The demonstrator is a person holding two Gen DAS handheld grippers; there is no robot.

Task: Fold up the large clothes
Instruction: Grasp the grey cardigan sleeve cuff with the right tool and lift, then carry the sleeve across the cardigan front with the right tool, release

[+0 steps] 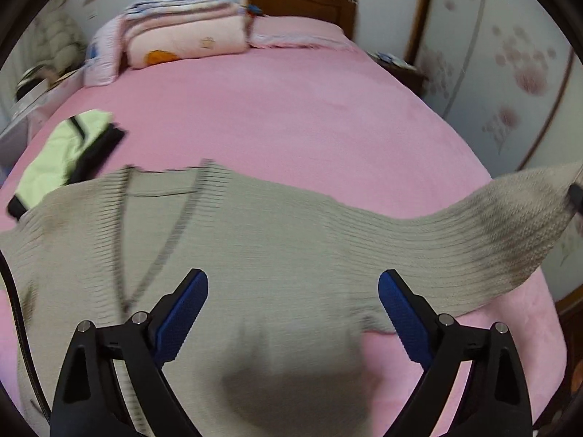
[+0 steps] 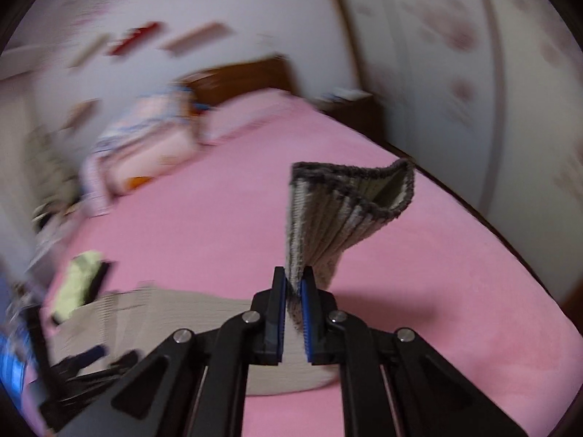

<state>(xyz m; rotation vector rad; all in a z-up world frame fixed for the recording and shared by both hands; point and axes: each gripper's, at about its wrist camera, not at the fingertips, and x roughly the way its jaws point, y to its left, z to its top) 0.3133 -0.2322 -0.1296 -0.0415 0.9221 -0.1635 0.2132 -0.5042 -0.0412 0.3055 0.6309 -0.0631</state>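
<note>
The cardigan (image 1: 255, 247) lies spread face-up on the bed (image 1: 291, 120), body flat and unfolded, one sleeve (image 2: 339, 215) lifted off toward three o'clock, so the folding looks barely begun. The right gripper (image 2: 293, 291) is clenched on that sleeve near its cuff; the left gripper (image 1: 293, 291) hangs released over the body, gripping nothing. A green garment (image 1: 69, 145) sits at ten o'clock.

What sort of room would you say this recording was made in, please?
Most likely a home bedroom: a bed with a pink cover, a wooden headboard and folded quilts stacked at its head.
</note>
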